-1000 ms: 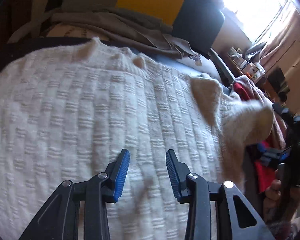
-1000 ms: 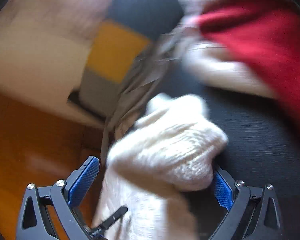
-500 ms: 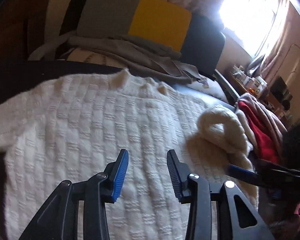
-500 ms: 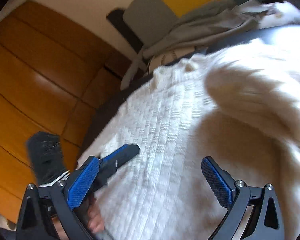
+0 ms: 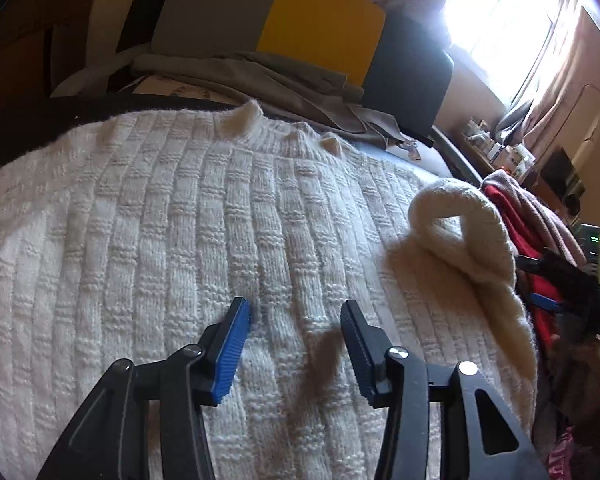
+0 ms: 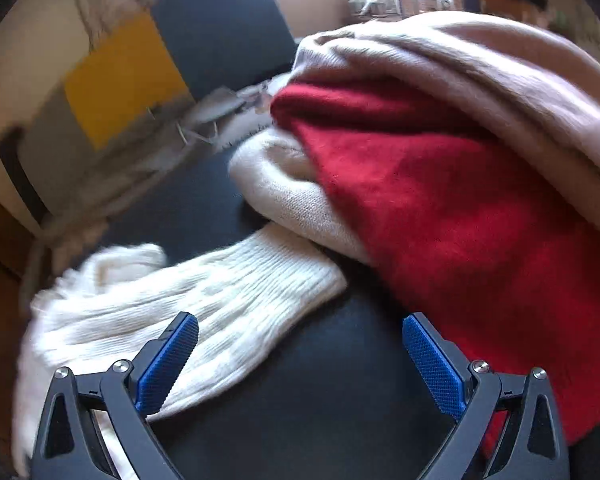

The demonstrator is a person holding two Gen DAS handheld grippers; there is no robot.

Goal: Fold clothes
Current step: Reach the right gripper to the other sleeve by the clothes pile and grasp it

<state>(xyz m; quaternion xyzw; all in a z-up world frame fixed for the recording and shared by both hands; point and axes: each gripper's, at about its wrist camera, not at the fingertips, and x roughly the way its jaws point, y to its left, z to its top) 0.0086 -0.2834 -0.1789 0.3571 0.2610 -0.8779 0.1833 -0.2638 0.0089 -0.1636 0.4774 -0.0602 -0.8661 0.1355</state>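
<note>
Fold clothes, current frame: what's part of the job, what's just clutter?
Job:
white knit sweater, spread flat
its sleeve, lying on the dark surface
left gripper, open
right gripper, open

Lying about:
red garment
pink garment
grey cloth
colour-block cushion

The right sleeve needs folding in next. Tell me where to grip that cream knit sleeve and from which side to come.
Grip the ribbed cuff end of the cream knit sleeve, where it lies flat on the dark surface with its edge free. Bring the right gripper, jaws open, in from the cuff side, away from the red garment piled beside it. The sleeve's upper part humps up in a loop, harder to pinch cleanly.
</note>
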